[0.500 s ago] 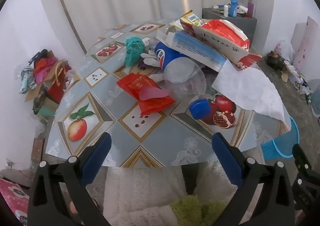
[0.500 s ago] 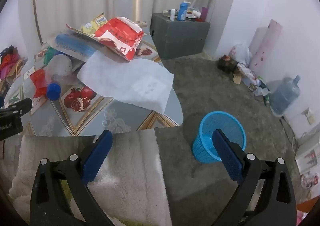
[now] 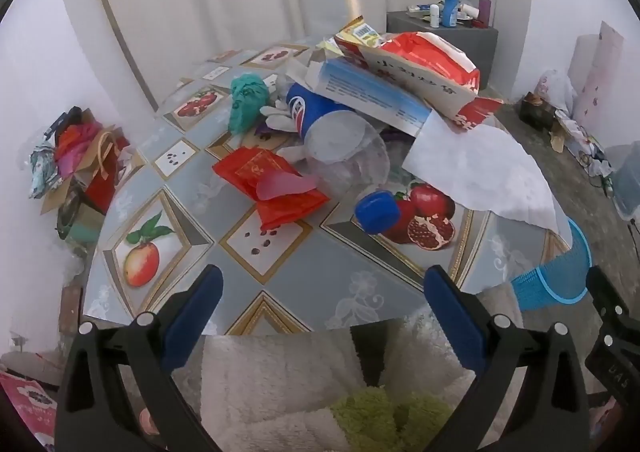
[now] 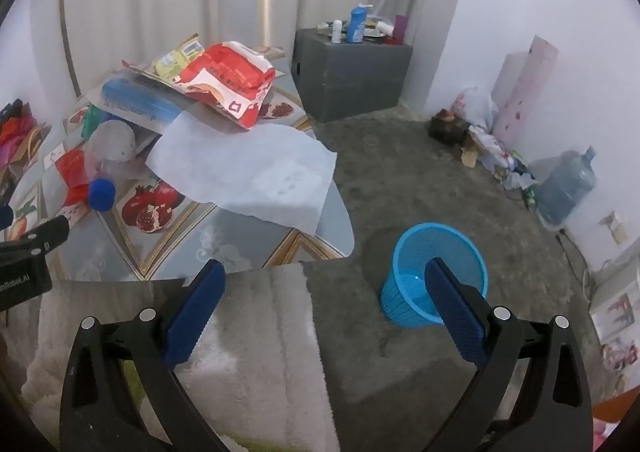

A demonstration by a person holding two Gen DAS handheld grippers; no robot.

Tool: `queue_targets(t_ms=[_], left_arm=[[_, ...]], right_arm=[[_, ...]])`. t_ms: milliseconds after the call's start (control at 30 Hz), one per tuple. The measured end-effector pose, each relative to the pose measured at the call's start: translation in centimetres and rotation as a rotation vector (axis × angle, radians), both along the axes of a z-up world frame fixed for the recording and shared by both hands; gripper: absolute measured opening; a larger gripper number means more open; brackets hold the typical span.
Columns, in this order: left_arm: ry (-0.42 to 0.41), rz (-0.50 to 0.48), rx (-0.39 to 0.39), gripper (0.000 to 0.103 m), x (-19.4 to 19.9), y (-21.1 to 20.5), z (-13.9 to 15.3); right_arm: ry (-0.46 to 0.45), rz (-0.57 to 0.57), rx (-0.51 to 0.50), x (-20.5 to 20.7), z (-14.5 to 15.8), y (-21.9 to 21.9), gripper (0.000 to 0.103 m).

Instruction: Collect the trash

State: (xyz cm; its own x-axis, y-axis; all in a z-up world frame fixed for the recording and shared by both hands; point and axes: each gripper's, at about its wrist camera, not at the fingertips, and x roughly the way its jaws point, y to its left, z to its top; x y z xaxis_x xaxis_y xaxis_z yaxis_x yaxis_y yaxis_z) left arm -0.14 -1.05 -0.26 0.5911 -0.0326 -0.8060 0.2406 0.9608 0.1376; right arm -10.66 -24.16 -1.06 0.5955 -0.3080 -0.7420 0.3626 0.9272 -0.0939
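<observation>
Trash lies piled on a round table [image 3: 280,288] with a fruit-print cover: a red wrapper [image 3: 272,187], a clear plastic bottle with a blue label [image 3: 336,131] and blue cap [image 3: 378,209], a teal crumpled wad [image 3: 248,99], a blue-and-white box [image 3: 372,95], a red-and-white bag [image 3: 428,55] and a white paper sheet [image 3: 476,171]. My left gripper [image 3: 322,316] hangs open over the table's near edge, nothing between its fingers. My right gripper [image 4: 324,312] is open too, off the table's right side, near a blue mesh bin [image 4: 434,272] on the floor.
A grey cabinet [image 4: 352,71] with bottles on it stands behind the table. Bags and a large water jug [image 4: 568,187] line the right wall. A heap of bags [image 3: 76,163] sits left of the table. White fluffy cloth [image 4: 248,352] lies below both grippers.
</observation>
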Motion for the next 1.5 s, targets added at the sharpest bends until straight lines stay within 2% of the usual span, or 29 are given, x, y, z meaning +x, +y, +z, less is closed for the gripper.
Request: queue_targets(t_ms=[1500], left_arm=[[-0.024,0.012,-0.025,0.099,0.1,0.85,0.73]], right_arm=[[-0.008,-0.001,-0.006,0.0,0.89,0.26,0.095]])
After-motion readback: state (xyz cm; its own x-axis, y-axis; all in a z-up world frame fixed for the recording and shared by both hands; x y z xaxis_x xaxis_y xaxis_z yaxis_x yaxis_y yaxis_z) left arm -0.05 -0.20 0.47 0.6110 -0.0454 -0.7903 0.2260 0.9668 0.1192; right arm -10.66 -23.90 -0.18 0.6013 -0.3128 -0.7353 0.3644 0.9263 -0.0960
